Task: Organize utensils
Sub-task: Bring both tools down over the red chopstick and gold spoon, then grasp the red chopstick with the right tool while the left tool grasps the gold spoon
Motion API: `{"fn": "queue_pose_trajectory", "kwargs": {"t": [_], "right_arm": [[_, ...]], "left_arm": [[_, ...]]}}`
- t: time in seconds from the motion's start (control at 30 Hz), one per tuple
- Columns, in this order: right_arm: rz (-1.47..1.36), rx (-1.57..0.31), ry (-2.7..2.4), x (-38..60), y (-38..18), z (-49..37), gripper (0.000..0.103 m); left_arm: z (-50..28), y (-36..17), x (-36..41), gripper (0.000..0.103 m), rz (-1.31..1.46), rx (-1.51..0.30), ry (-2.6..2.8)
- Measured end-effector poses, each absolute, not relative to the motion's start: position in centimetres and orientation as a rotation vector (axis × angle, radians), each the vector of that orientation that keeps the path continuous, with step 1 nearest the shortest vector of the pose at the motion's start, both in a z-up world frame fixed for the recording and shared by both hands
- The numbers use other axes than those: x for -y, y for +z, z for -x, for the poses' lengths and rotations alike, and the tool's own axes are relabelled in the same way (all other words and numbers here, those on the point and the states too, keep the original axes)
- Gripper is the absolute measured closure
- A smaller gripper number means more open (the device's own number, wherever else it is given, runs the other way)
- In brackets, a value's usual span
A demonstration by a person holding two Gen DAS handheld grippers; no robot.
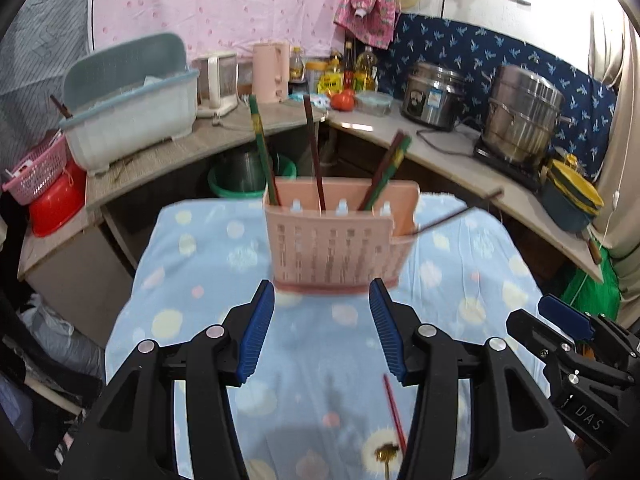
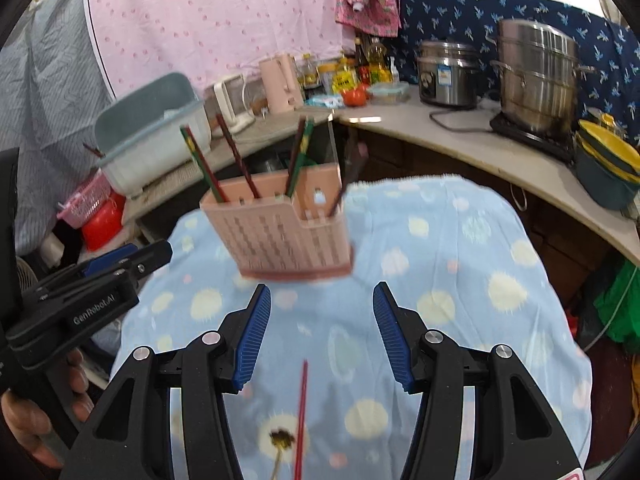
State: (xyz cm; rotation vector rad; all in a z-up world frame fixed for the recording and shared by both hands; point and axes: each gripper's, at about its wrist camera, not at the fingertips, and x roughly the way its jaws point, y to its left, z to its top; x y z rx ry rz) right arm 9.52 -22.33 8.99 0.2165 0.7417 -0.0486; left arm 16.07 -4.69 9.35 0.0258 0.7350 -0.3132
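A pink slotted utensil holder (image 1: 336, 248) (image 2: 280, 240) stands on the table's blue dotted cloth (image 1: 200, 264) (image 2: 440, 264). Several chopsticks (image 1: 262, 148) (image 2: 236, 156) stand in it, and a dark one (image 1: 452, 216) leans out to the right. One red chopstick (image 1: 394, 408) (image 2: 301, 412) lies on the cloth beside a small gold utensil (image 1: 386, 454) (image 2: 282, 438). My left gripper (image 1: 322, 286) (image 2: 132, 256) is open and empty, just short of the holder's base. My right gripper (image 2: 322, 288) (image 1: 560, 318) is also open and empty, with the red chopstick lying below its fingers.
An L-shaped counter behind the table carries a pale blue dish bin (image 1: 132, 112), a pink kettle (image 1: 272, 72), bottles (image 1: 364, 68), a rice cooker (image 1: 434, 96), a steel steamer pot (image 1: 524, 116) and stacked bowls (image 1: 572, 196). A green bucket (image 1: 248, 176) sits under it. A hand (image 2: 36, 420) holds the left gripper.
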Motion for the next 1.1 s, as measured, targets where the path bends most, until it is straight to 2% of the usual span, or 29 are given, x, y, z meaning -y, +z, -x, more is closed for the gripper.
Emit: {"fn": "queue_pose_trajectory", "kwargs": {"t": [0.47,0.63,0.8,0.93,1.0,1.1], "right_arm": [[-0.168,-1.019,0.002,19.2,-1.7,-0.5,0.051],[-0.134,-1.088,0.05,17.4,-4.1,2.0,0.055],[-0.09,-1.124,0.088,15.7,-5.3,3.2,0.069],[-0.051,-1.127,0.105,14.7,-5.6,3.3,0.074],[-0.029,-1.137,0.103,14.4,-6.0,3.2,0.085],[-0.036,-1.132,0.084,14.9,-6.0,3.1,0.095]], "left_arm": [[-8.1,-0.7,3.3,0.056,-0.054,-0.957,-0.316],[-5.7,-2.9,2.9,0.056,-0.062,-1.007,-0.318],[-4.0,-4.2,2.5,0.056,-0.064,-1.04,-0.32],[-3.6,-4.6,2.2,0.056,-0.061,-1.056,-0.317],[-3.4,-4.7,2.3,0.056,-0.061,-1.06,-0.323],[-3.1,-4.7,2.6,0.056,-0.068,-1.059,-0.342]]}}
